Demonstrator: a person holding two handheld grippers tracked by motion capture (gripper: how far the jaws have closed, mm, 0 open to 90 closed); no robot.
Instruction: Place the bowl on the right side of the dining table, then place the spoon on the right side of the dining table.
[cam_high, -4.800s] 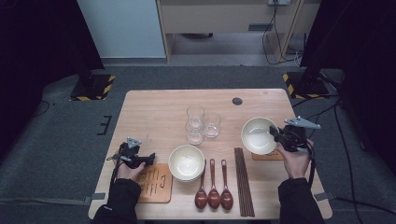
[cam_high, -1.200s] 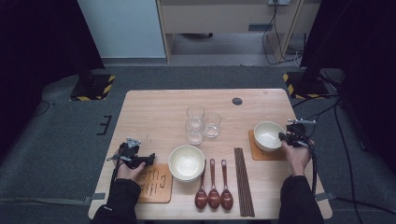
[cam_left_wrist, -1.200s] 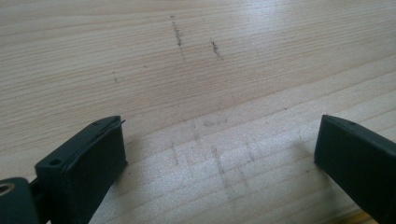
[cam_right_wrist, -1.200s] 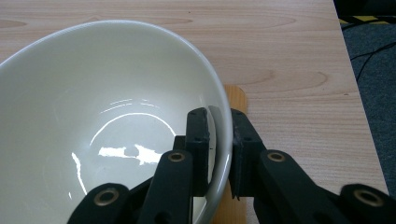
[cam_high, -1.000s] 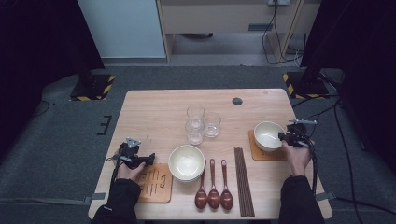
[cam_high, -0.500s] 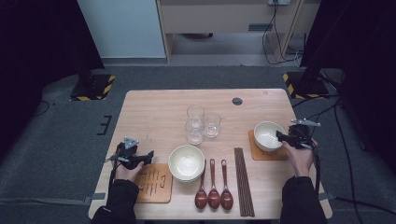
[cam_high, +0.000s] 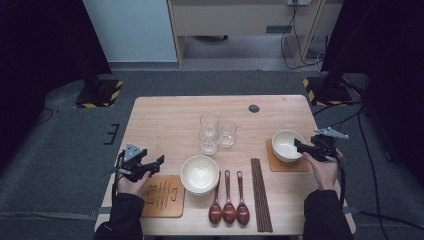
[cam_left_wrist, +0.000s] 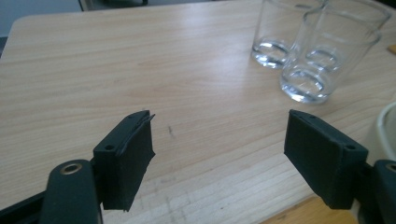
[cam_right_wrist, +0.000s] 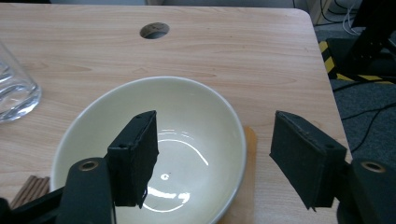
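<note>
With cream ceramic bowl (cam_high: 286, 145) set on orange square coaster (cam_high: 287, 162) at worktop's (cam_high: 170, 120) right, placing step judged complete. Right hand-held gripper (cam_high: 301, 146) jaws just opening, spread, straddling near rim, gripping nothing. Left hand-held gripper (cam_high: 156, 165) spread, closing lately, empty. Next: back off clear of rim.

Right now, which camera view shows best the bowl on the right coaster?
The right gripper view: the bowl is close, showing its empty glossy inside and rim. The high view shows the whole bowl, small, on its coaster. The left gripper view shows glasses instead.
</note>
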